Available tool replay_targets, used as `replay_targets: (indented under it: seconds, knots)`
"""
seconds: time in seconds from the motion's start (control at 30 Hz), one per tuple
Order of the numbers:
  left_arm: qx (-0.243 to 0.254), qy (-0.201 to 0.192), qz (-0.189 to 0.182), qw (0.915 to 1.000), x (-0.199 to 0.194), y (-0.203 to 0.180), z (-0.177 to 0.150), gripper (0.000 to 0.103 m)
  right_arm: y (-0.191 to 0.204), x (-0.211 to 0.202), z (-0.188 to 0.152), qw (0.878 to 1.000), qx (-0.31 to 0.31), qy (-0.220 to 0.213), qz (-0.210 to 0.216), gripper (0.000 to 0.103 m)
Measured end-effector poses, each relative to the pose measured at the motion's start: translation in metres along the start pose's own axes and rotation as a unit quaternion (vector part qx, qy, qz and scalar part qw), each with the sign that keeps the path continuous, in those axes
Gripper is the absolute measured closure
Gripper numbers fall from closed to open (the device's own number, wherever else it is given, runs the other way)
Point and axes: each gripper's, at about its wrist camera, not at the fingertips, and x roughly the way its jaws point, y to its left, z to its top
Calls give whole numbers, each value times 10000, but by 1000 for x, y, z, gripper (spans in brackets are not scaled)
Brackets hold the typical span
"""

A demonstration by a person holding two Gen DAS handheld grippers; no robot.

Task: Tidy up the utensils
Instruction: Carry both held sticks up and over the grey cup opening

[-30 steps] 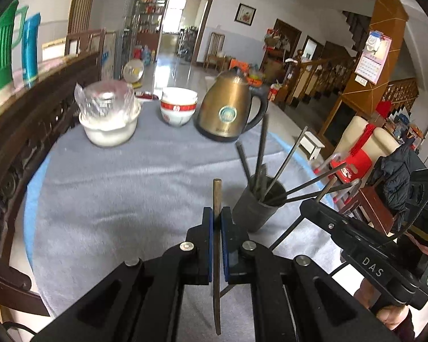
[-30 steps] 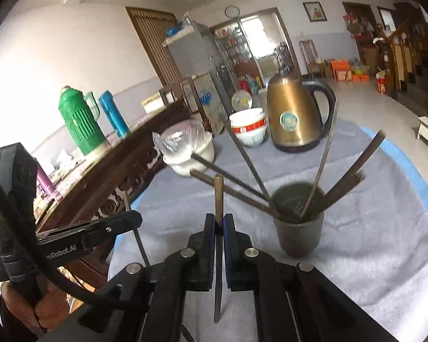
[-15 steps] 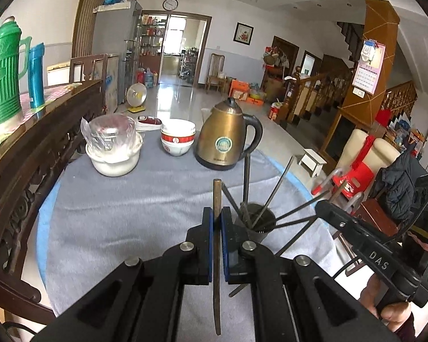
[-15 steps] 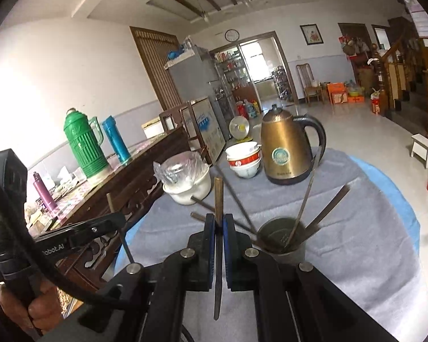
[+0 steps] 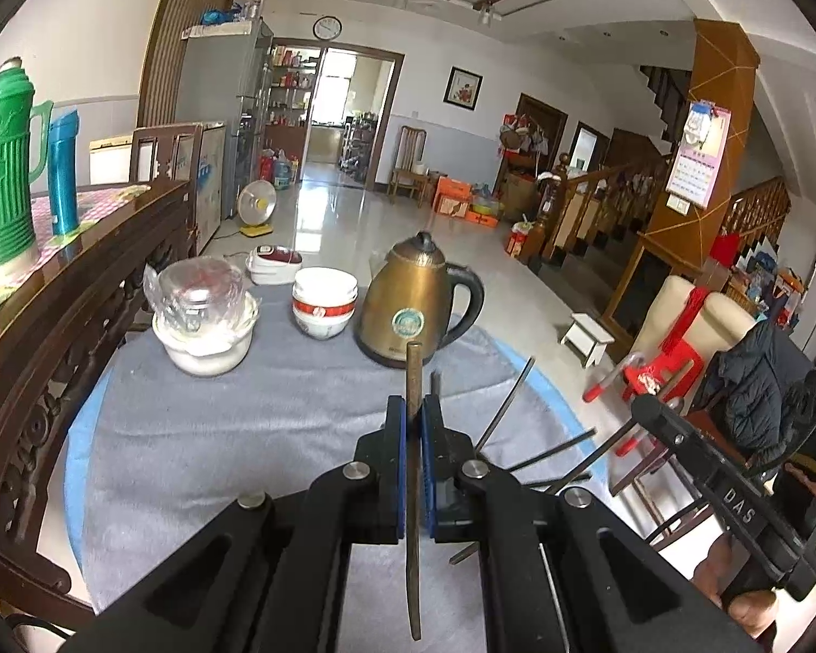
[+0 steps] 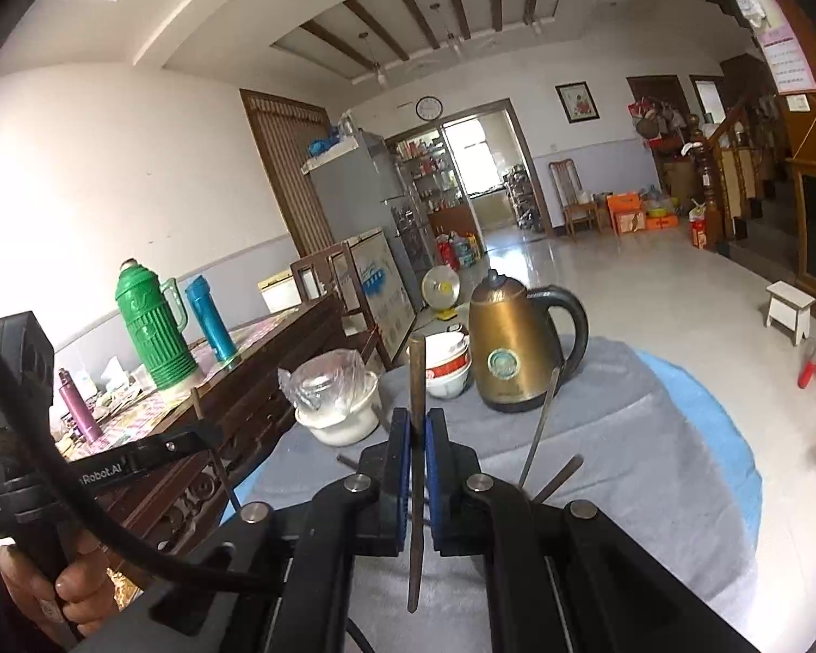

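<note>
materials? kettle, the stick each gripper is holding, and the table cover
Kettle: looks like brushed metal in a bronze-gold tone, soft sheen; handle glossy black, likely plastic.
Chopstick in the left hand-held gripper and chopstick in the right hand-held gripper: dull brown, matte, probably wood or bamboo; can't confirm.
Table cover: grey, fuzzy, non-reflective, so fabric, maybe felt or fleece.

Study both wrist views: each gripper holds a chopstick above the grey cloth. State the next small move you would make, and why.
Probably lower both grippers back toward the loose sticks fanned out below. The left gripper and right gripper each have jaws shut on one upright chopstick, lifted high, and the holder itself is hidden beneath the grippers, so it must come into view first.
</note>
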Motion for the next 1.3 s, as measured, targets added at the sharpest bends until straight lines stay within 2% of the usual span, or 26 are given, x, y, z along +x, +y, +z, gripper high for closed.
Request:
replay_targets:
  seconds: [0.33,0.63,0.9,1.3]
  knots:
    - [2,-427,-107,9990,1,-24,40,98,-6,-5,24,9993,-44,-333,-141,97]
    - [29,-753,-89,9971,20,-46,64,98,-24,8,34,9987,190,-401,-266,97]
    - [83,-1109,188,9936,37,-60,65,98,-45,18,34,9970,448,-454,-438,97]
    - [-38,-1101,358,9933,74,-63,50,98,-65,29,26,9937,706,-586,-651,97]
